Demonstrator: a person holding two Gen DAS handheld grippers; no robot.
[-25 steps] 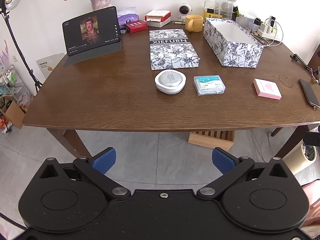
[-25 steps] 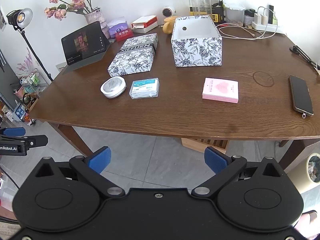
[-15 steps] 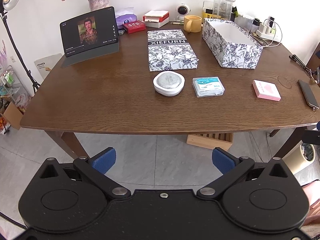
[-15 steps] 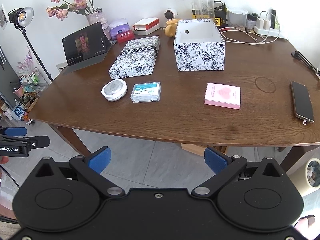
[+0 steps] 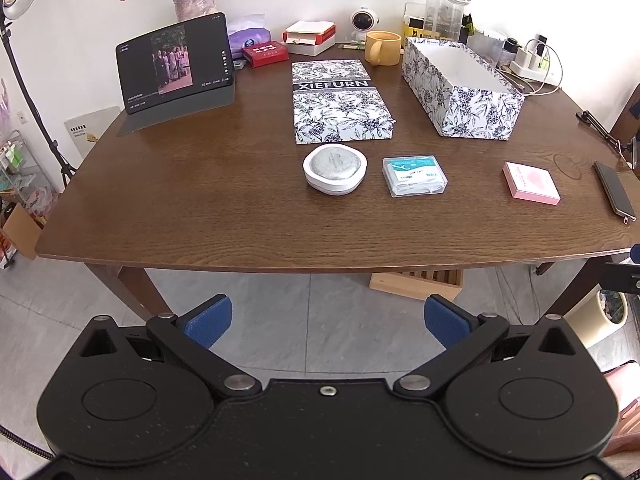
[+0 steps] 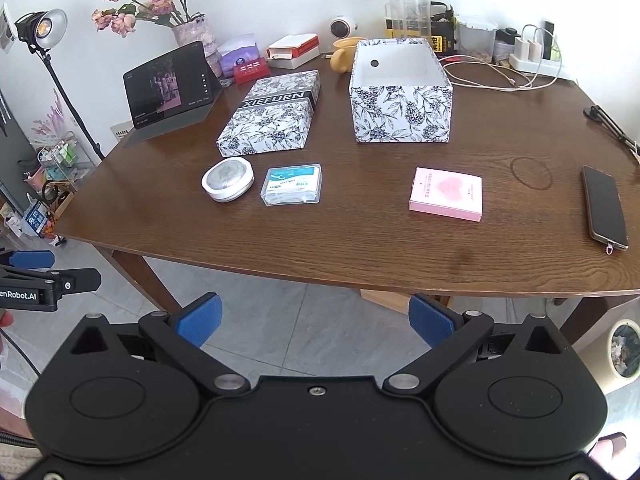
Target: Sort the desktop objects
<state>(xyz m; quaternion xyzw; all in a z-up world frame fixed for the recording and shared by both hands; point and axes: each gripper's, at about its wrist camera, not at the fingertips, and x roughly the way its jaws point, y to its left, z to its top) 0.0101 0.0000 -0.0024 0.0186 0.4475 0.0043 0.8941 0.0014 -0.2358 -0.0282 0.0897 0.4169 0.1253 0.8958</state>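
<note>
You've brought both claws closer to the brown wooden surface (image 5: 240,208); it fills more of each view. The dark propped tablet (image 5: 176,62) now shows a different picture.

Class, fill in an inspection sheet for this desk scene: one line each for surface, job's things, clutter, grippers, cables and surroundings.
Surface: brown wooden table, faint ring mark on its right part.
Job's things: open floral box, empty as far as can be seen; floral lid lying beside it; round white case, clear plastic box, pink box, all lying apart on the table.
Clutter: tablet, yellow mug, phone, flower vase, red box.
Grippers: left gripper open, empty; right gripper open, empty; both short of the table edge.
Cables: white charging cable loose at the back right.
Surroundings: lamp on a stand, grey tiled floor.
</note>
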